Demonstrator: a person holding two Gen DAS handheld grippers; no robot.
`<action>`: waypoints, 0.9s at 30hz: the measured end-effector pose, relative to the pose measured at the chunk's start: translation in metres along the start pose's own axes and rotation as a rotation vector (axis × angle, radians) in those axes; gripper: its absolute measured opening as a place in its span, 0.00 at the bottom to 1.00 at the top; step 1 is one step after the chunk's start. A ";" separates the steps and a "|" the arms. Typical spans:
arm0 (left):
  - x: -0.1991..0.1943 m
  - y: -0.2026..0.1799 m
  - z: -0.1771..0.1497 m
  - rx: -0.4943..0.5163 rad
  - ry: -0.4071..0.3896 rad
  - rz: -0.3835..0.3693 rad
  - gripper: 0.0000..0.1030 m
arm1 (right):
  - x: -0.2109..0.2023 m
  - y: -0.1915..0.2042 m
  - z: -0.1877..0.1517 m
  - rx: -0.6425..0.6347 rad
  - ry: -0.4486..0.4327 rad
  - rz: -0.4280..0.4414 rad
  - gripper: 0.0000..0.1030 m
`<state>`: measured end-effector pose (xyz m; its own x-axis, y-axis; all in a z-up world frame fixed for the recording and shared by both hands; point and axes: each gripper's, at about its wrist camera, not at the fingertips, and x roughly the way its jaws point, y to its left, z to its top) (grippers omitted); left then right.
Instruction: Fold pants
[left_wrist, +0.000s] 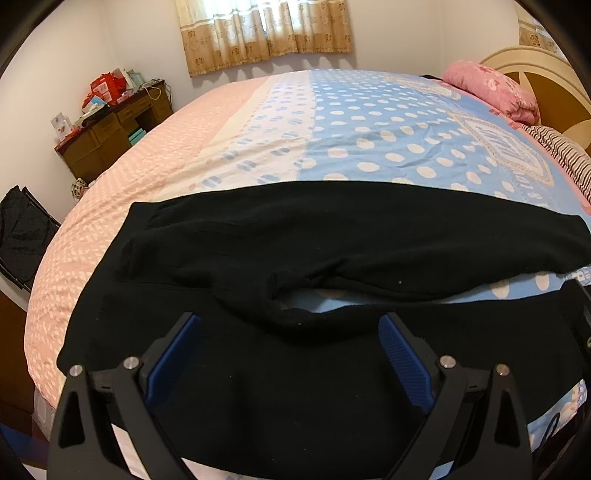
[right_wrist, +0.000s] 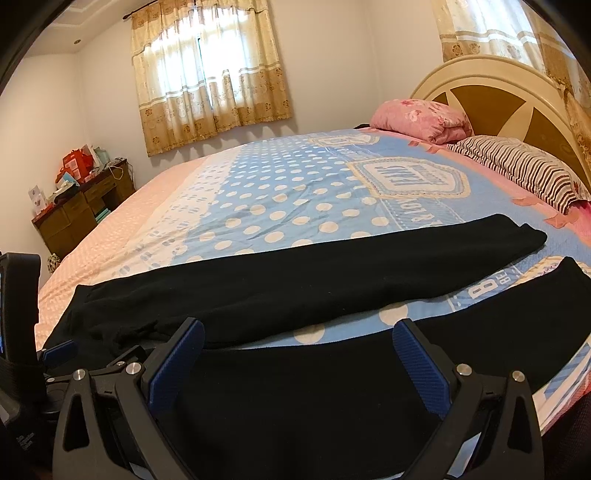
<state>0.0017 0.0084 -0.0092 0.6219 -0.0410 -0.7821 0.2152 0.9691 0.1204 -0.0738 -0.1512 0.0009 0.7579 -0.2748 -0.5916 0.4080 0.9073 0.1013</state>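
Black pants lie spread flat on the bed, waist at the left, both legs running to the right with a strip of blue sheet showing between them. My left gripper is open and hovers over the near leg close to the crotch. In the right wrist view the same pants stretch across the bed, far leg ending at its cuff. My right gripper is open above the near leg, further along it. Part of the left gripper shows at the left edge there. Nothing sits between either pair of fingers.
The bed has a blue dotted and pink sheet. A pink quilt and a striped pillow lie by the headboard. A cluttered wooden desk stands in the far left corner, and a black bag sits beside the bed.
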 end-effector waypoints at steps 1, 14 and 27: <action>0.000 0.000 0.000 0.001 0.000 0.000 0.96 | 0.000 0.000 0.000 -0.001 0.000 -0.001 0.99; 0.000 0.000 0.000 0.003 0.000 0.001 0.96 | 0.001 0.000 0.000 0.003 -0.002 0.002 0.99; 0.000 0.000 0.000 0.003 0.000 0.001 0.96 | 0.000 0.003 -0.002 0.004 0.003 0.005 0.99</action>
<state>0.0018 0.0088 -0.0093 0.6219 -0.0401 -0.7821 0.2168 0.9685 0.1227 -0.0736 -0.1479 -0.0006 0.7582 -0.2697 -0.5936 0.4065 0.9074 0.1069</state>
